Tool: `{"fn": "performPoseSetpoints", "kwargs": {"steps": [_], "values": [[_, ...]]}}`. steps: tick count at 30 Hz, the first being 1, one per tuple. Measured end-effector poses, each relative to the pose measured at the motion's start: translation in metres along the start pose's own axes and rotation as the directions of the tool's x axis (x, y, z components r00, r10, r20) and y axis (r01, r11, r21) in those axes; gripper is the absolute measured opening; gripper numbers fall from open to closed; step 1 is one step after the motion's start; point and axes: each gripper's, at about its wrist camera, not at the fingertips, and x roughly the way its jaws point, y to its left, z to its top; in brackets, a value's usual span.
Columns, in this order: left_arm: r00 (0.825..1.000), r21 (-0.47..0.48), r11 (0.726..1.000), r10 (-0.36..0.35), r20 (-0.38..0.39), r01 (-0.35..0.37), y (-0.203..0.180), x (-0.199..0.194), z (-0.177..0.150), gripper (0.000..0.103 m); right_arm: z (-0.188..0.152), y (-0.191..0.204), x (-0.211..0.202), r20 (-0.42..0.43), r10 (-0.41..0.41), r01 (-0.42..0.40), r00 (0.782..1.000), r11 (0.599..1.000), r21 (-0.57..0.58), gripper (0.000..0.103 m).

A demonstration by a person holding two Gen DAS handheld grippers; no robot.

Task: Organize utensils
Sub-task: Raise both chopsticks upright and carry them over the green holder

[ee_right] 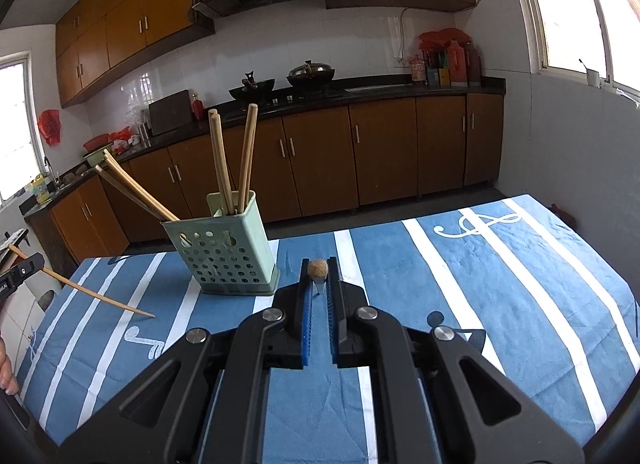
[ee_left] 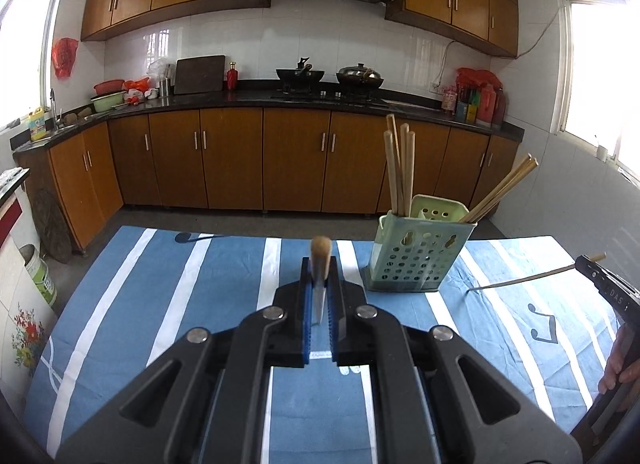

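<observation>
Both claws are closed on one chopstick each.
Left gripper (ee_left: 320, 276) and right gripper (ee_right: 319, 276) hide their sticks' middles; "DAS" is read lower right. Holder (ee_left: 416, 248) is seen mid-frame.

Green perforated holder (ee_left: 416, 254) upright on cloth w/ wooden chopsticks (ee_left: 400, 168) inside

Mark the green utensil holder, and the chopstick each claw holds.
green utensil holder (ee_left: 416, 260), left wrist view, perforated front wall.
left claw's chopstick (ee_right: 100, 298), right wrist view, mid-shaft.
right claw's chopstick (ee_left: 524, 279), left wrist view, mid-shaft.
</observation>
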Motion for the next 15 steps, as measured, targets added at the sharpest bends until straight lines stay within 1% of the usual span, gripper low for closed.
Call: {"fn": "performPoseSetpoints", "kwargs": {"steps": [7,11,15], "values": [[0.997,0.016,0.999,-0.048,0.052,0.047,-0.012,-0.01,0.028,0.008,0.037,0.016,-0.018,0.088,0.063,-0.06,0.994,0.998,-0.033,0.007],[0.993,0.033,0.997,-0.078,0.086,0.076,-0.025,-0.014,0.048,0.008,0.056,0.027,-0.028,0.129,0.119,-0.114,0.984,0.992,-0.044,0.007],[0.987,0.048,0.993,-0.109,0.119,0.104,-0.042,-0.014,0.071,0.008,0.082,0.04,-0.031,0.186,0.167,-0.163,0.968,0.986,-0.036,0.007]]}}
